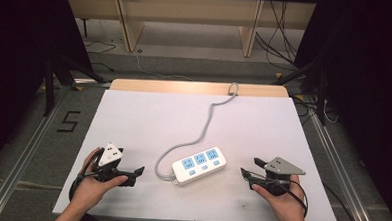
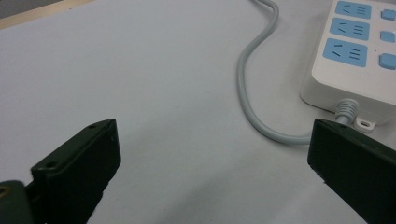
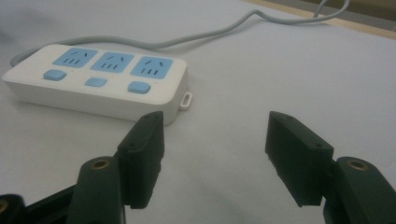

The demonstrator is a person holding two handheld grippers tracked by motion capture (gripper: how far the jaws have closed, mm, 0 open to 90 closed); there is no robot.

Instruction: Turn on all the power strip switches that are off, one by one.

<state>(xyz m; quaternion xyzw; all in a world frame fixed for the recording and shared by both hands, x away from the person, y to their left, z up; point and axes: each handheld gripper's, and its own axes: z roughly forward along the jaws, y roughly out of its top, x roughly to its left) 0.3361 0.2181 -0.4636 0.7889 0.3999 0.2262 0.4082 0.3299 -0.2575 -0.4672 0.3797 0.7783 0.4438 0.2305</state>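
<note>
A white power strip [image 1: 199,165] with three blue sockets and three blue buttons lies near the middle of the white table [image 1: 149,113]. Its grey cable [image 1: 203,128] snakes back and off the far edge. My left gripper [image 1: 137,173] rests low at the strip's left, open and empty, jaws pointing toward the cable loop [image 2: 261,119] beside the strip [image 2: 345,51]. My right gripper [image 1: 248,169] sits at the strip's right, open and empty, with the strip [image 3: 98,79] a short way ahead of its jaws.
A wooden strip [image 1: 200,87] edges the table's far side. Beyond it stand a wooden frame [image 1: 188,20] and loose cables [image 1: 277,39] on the floor. A floor mark "5" [image 1: 69,121] lies left of the table.
</note>
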